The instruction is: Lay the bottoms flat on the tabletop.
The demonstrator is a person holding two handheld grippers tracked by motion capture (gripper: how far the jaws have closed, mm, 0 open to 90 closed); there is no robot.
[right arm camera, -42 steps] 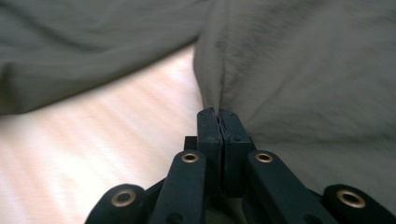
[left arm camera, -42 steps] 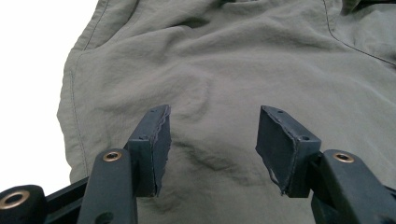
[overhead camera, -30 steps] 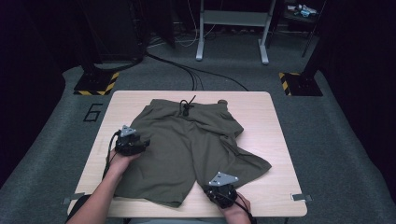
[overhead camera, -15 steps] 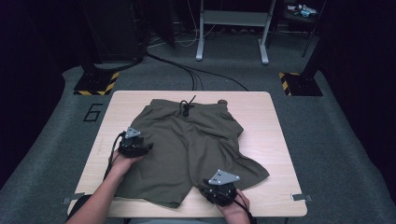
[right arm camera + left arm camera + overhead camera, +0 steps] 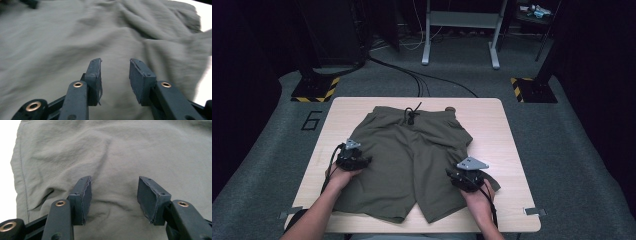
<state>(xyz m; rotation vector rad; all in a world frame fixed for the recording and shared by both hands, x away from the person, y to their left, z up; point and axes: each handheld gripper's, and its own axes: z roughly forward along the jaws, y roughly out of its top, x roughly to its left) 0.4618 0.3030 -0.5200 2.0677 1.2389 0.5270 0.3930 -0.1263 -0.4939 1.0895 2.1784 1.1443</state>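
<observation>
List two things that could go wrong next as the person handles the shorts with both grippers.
1. The right gripper, jaws just opened with nothing between them, hangs over a rumpled leg of the shorts; a careless pinch might catch several layers and worsen the bunching.
2. The left gripper is open above smooth cloth, so closing there may slip off without gripping.
</observation>
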